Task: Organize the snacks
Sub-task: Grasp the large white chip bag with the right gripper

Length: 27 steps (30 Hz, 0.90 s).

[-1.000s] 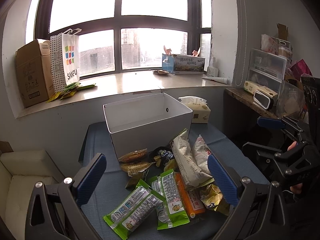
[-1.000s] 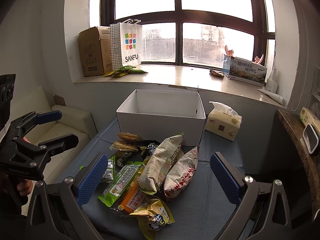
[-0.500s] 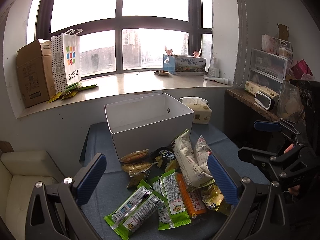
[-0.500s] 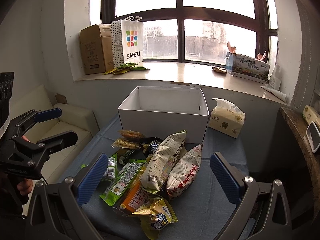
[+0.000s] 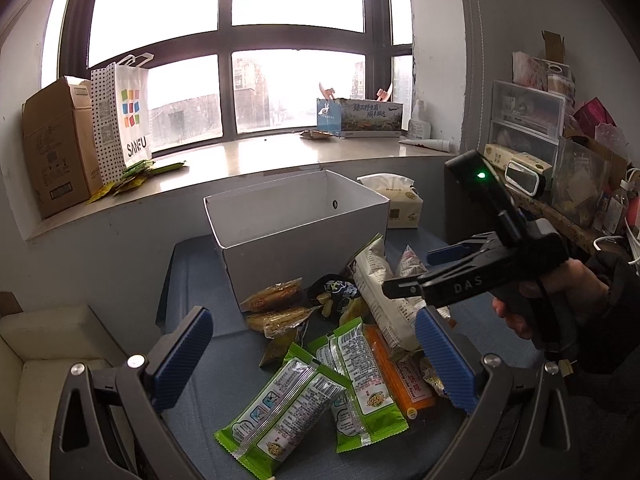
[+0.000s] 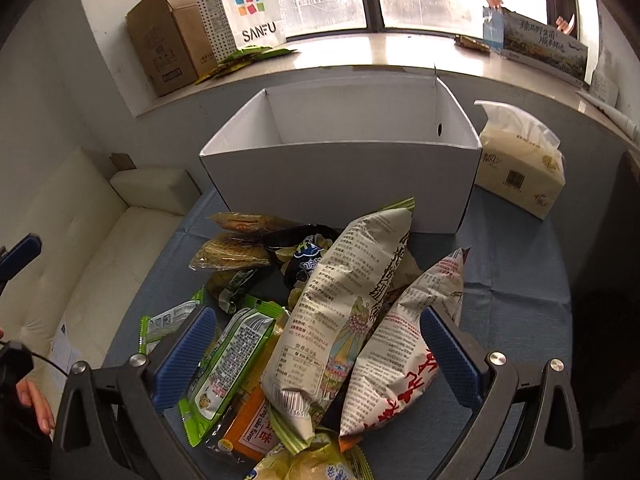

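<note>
Two puffed, crinkly bags (image 6: 344, 312) sit between my right gripper's (image 6: 316, 356) wide-open, empty fingers; light, slippery, crushable, so I'd pinch mid-body. Left gripper (image 5: 314, 360) gapes empty too.

My left black two-finger gripper with blue ribbed pads (image 5: 312, 356) is spread wide, level, holding nothing. My right black blue-padded gripper (image 6: 316, 356) is also wide apart, tilted downward; my right hand (image 5: 560, 300) grips its handle.

Matt white cardboard box (image 6: 340, 176), glossy plastic snack packets (image 6: 340, 312), blue cloth cover (image 6: 516, 280)
</note>
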### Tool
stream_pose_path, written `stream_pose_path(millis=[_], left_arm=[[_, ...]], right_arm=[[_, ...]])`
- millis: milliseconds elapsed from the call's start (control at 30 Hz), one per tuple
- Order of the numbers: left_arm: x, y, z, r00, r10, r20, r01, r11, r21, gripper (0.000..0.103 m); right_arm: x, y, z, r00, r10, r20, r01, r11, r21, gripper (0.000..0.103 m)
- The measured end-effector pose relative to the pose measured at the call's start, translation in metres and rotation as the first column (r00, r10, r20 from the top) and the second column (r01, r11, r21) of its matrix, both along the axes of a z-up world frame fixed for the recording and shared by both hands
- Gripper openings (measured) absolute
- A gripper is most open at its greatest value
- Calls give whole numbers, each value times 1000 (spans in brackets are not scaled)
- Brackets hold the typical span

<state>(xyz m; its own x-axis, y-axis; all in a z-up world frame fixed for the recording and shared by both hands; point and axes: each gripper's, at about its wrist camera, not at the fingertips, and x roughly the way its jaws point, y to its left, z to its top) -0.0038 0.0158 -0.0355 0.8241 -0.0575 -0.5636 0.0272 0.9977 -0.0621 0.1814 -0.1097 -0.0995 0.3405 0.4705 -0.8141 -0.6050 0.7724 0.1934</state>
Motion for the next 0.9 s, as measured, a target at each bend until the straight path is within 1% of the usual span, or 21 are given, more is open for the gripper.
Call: stream_pose_path(millis=[167,233,267,300,333,400,467,533,633,733,900], left_arm=[[0,4,-7,999,-19,-31,20,1000,9,103],[-1,8,-9,999,-19,-27,19,1000,-20,103],[-1,11,-9,999,-17,-32,16,999,-39,103],[-1,14,-9,999,-13,-38,11,999,-52,103],[-1,16,-9,999,-8,-46,5,998,-64,103],[-1,21,-8,999,1,-45,-4,997,-74,103],[-1,26,-7,999,4,-53,-9,996,-89,103],[-3,28,-6,999,-1,-47,-3,996,-93,103],[-3,29,-5,999,-14,-40,10,996,-89,103],[-3,26,-7,998,-47,-43,44,997,-70,103],[4,19,-22,989,-119,-85,120,993,2,103]], right_arm=[[25,13,-34,996,-12,-86,10,999,-34,103],[33,16,-42,995,-13,-100,10,1000,-27,102],[35,18,-46,994,-9,-107,6,1000,-25,93],[37,20,-50,992,-2,-124,0,1000,-22,73],[38,22,-54,989,3,-151,-8,1000,-29,67],[38,23,-60,985,15,-172,-19,1000,-24,52],[38,20,-60,984,16,-177,-16,1000,-1,46],[35,15,-55,986,16,-164,-12,1000,24,42],[24,5,-35,994,6,-109,1,998,60,36],[10,-8,-6,999,-5,-35,9,994,110,33],[-17,-34,50,994,-22,105,1,980,199,33]])
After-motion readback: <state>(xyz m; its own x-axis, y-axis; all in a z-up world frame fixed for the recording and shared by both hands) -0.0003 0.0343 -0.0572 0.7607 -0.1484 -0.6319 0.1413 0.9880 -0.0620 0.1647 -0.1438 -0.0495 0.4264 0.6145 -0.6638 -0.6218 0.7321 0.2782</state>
